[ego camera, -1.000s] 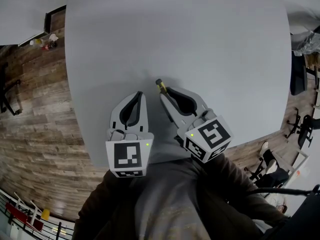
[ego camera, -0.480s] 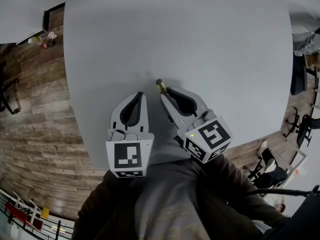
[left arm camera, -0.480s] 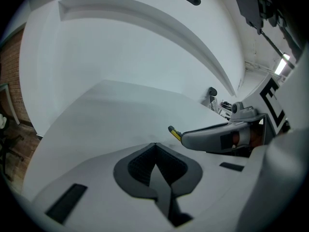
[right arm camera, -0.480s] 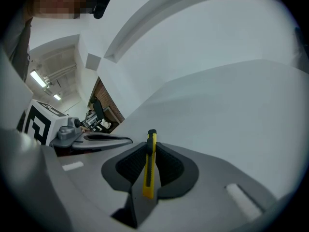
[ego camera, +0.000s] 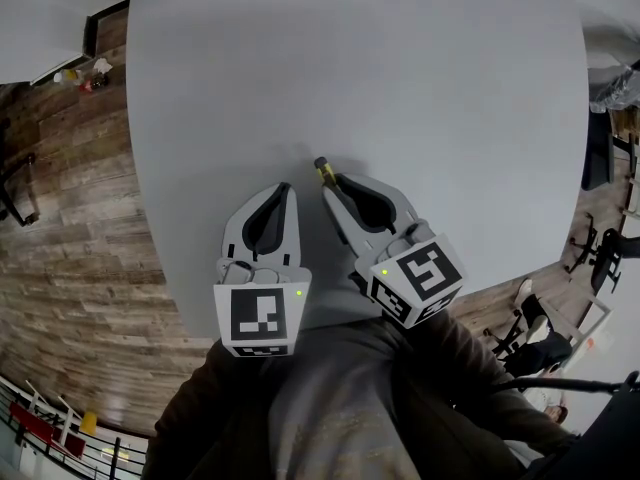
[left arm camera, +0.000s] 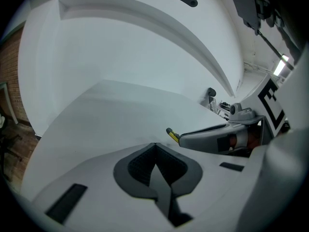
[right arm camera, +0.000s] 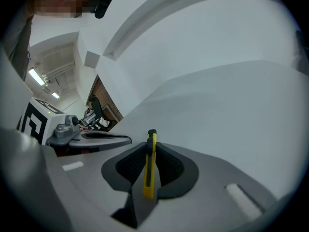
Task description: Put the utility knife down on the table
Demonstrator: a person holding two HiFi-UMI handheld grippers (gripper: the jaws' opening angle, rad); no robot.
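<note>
A yellow and black utility knife stands pinched between the jaws of my right gripper, its black tip sticking out past them. In the head view the knife's tip shows just beyond the right gripper, above the grey table near its front edge. My left gripper hovers beside it on the left, shut with nothing between its pads. From the left gripper view, the left gripper is shut and the knife's tip pokes out of the right gripper's jaws.
The grey table top spreads wide ahead of both grippers. Wooden floor lies to the left of the table. Chairs stand at the right, and the person's body fills the bottom of the head view.
</note>
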